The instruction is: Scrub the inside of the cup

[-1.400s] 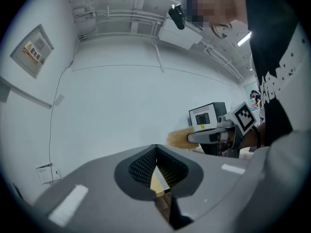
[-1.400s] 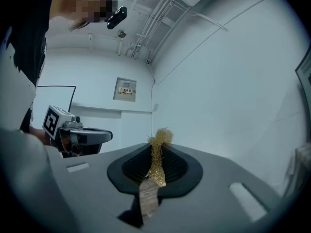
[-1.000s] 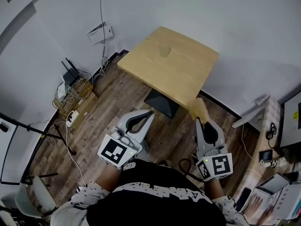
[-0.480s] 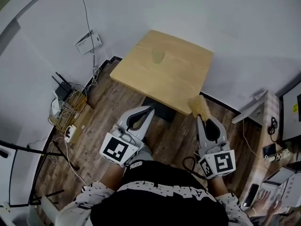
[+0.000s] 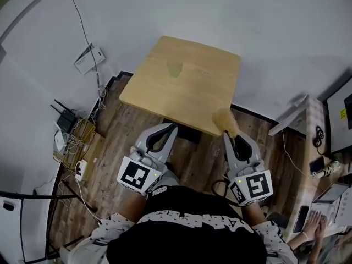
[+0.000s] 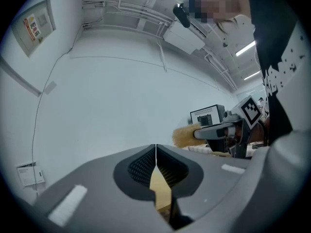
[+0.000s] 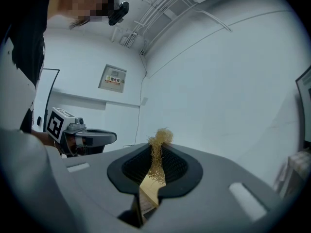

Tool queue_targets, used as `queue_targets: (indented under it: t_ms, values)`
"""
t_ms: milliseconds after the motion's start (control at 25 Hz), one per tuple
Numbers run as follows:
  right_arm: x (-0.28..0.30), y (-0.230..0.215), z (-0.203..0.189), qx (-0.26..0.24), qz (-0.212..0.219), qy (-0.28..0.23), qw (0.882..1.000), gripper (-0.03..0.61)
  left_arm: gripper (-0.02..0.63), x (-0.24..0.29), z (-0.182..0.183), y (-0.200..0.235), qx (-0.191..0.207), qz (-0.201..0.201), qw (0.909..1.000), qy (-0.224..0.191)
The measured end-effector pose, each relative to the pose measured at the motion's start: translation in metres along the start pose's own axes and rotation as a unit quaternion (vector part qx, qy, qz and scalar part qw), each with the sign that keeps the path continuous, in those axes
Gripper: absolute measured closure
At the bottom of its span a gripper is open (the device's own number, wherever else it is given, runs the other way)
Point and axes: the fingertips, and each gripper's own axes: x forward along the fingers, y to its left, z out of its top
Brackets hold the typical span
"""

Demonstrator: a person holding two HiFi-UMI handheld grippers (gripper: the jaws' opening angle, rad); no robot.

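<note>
Protruding between right fingers (image 7: 178, 167): scrubber (image 7: 156, 152)

The table (image 5: 192, 98) is showing pale wood, the floor (image 5: 115, 142) is showing dark brown planks, the scrubber (image 5: 224, 120) is looking straw-yellow, and the grey left tongs (image 5: 172, 127) and right tongs (image 5: 227, 135) are carrying black-and-white square markers.

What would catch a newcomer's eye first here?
Probably the tuft of tan, straw-like scrubbing fibre, pinched in the jaws of the right gripper low at the right of the head view. Ahead stands a square light-wood table with a small pale cup on it, and the left gripper is shut and empty.
</note>
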Motion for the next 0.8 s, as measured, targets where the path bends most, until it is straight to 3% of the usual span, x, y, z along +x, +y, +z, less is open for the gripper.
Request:
queue_targets:
  t_ms: [600,800]
  values:
    - [0.048,-0.008,0.001,-0.005,-0.034,0.013,0.999,0.517,0.612,0.025,-0.011,0.048,-0.008,-0.022,0.9996,0.014]
    - [0.071,0.002,0.0,-0.007,-0.029,0.024,0.999,0.517,0.612,0.026,-0.013,0.077,-0.01,-0.016,0.9997,-0.013]
